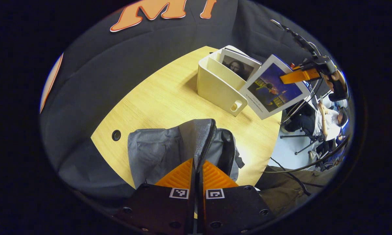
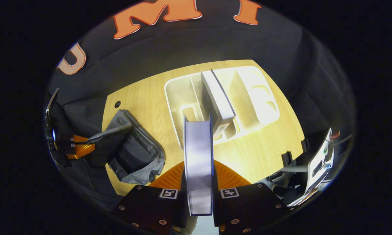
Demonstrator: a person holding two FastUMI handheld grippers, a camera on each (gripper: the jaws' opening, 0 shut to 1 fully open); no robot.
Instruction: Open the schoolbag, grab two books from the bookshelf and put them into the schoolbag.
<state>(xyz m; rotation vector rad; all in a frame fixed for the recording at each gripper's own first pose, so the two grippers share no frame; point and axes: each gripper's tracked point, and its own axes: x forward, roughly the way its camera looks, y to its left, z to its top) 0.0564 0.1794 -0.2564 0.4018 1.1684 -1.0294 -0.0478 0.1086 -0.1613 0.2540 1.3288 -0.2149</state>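
A light wooden table (image 1: 156, 98), pierced by a round cable hole (image 1: 116, 135) left of the fingers, was ringed by black cloth walls (image 1: 117, 58). Beyond its right edge, a pale floor (image 1: 285, 151) crossed by cables was seen, where a seated person (image 1: 328, 122) was lit brightly.

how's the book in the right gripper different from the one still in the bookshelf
The held book is lifted clear of the bookshelf, clamped by the right gripper; the other book stands in a bookshelf compartment, untouched. The held book's cover is a blue and purple picture with a white border; the shelved one shows a dark portrait. The held book tilts in the air; the shelved one leans against a divider. Both are thin softcovers.
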